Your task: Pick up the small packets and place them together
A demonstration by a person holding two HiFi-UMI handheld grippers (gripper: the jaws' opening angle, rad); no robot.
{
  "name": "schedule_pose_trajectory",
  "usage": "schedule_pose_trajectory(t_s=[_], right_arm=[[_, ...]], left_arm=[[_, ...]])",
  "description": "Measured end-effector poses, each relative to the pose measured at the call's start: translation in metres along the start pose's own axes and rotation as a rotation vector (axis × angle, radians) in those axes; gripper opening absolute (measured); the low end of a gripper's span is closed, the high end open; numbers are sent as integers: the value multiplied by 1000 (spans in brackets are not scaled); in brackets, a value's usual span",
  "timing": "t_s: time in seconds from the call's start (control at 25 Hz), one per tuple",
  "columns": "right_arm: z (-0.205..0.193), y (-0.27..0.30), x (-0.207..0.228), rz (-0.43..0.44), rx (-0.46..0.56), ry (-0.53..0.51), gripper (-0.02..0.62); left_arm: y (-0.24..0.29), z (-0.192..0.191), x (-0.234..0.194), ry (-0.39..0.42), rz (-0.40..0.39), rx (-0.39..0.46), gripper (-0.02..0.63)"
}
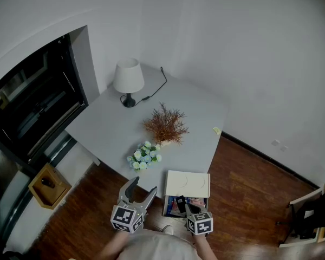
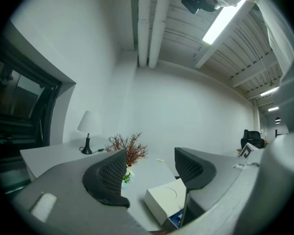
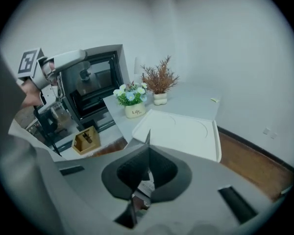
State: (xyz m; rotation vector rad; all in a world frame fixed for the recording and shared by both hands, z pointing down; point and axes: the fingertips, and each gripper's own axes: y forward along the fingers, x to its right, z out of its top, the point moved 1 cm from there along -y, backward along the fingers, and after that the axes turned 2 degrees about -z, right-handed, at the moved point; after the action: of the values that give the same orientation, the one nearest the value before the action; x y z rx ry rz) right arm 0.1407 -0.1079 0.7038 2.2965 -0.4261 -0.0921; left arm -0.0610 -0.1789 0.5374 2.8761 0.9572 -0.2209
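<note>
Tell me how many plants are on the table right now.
2. A dried reddish-brown plant stands near the middle of the table; a small pot of white and blue flowers stands nearer the front edge. None looks hidden.

Cool, flat, rather dim light fills the head view. The white walls read blue-grey, and the desk (image 1: 195, 107) carries only a faint soft shadow by the lamp (image 1: 128, 80). The dark window (image 1: 32, 107) at 9 o'clock sinks to near black. In the left gripper view a ceiling tube (image 2: 224, 21) at 1 o'clock burns out to pure white. Both gripper views are fisheye circles with black corners and bowed lines toward the rim. Close to the lens the left tongs (image 2: 149, 173) and right tongs (image 3: 147, 173) look soft, and the packet (image 3: 146, 184) pinched in the right ones is blurred.
</note>
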Motion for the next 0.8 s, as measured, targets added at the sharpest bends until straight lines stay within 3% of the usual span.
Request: schedule_pose_trajectory(t_s=[0.44,0.64,0.8], right_arm=[[65,-7,29,-34,140,48,2],[83,25,35,-77,137,-19,2],[81,63,11,-20,109,-7,3]], left_arm=[[-5,3,1,4,6,6,305],[-8,3,1,9,9,6,305],[-11,4,0,10,17,7,305]])
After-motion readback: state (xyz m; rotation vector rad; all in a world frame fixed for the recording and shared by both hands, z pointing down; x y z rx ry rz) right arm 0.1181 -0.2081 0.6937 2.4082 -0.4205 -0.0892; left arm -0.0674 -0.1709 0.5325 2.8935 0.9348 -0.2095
